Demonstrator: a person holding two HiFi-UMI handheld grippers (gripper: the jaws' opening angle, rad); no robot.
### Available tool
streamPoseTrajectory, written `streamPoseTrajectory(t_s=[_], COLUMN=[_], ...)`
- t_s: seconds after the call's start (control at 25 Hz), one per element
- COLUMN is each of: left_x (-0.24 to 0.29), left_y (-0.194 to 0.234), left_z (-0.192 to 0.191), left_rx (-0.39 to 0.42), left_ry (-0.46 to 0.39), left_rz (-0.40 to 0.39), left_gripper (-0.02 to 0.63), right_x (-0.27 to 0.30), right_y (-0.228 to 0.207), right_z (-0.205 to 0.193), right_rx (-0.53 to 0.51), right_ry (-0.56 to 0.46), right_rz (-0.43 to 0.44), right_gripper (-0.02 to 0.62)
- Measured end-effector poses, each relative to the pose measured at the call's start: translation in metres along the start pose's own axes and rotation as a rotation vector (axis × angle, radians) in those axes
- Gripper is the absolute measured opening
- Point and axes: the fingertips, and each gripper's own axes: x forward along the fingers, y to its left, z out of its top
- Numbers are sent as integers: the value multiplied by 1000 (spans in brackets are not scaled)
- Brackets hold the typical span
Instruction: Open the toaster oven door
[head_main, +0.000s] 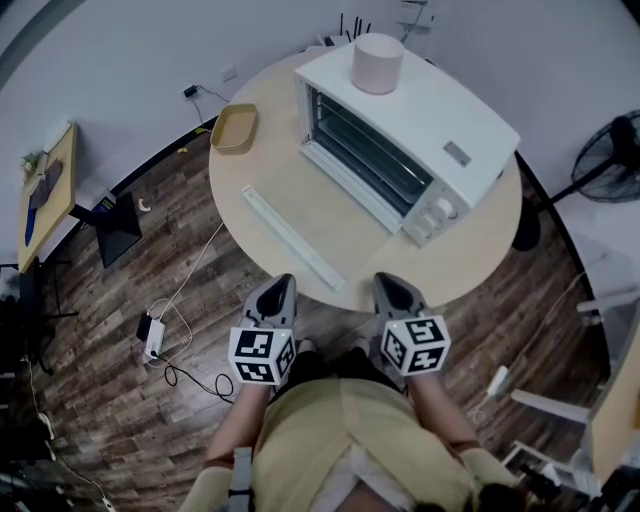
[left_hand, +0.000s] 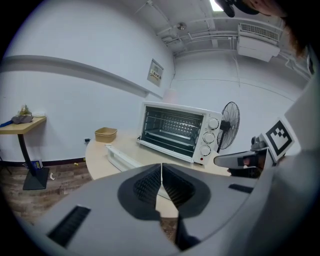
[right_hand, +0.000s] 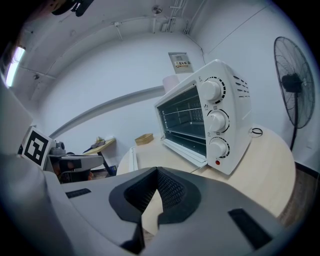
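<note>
Before the toaster oven (head_main: 420, 130) lies a long white bar (head_main: 292, 238).

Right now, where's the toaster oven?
Head view: the toaster oven sits right of centre on the round table, pink cylinder on top, tan tray to its left, long white bar in front.

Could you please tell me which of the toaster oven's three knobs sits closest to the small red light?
The toaster oven's bottom knob: the red light lies directly beneath it, while the middle knob and top knob sit higher.
</note>
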Motion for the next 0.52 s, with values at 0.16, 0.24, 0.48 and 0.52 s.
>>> streamPoseTrajectory(t_s=[0.16,0.24,0.48,0.52], left_x=[-1,-1,-1,-1], left_y=[0,-1,-3,-3], left_z=[1,1,2,1], left_rx=[-10,-16,-30,-32], left_ry=[-7,-11,-16,-15], left_rz=[-5,-7,-18,-20], left_gripper=[9,9,9,9], right_x=[1,1,2,3], right_y=[1,1,2,3], right_z=[0,0,2,2], right_rx=[-4,-6,-15,-16], right_ry=[-6,-5,5,7], right_rz=[0,2,2,3], right_gripper=[2,2,2,2])
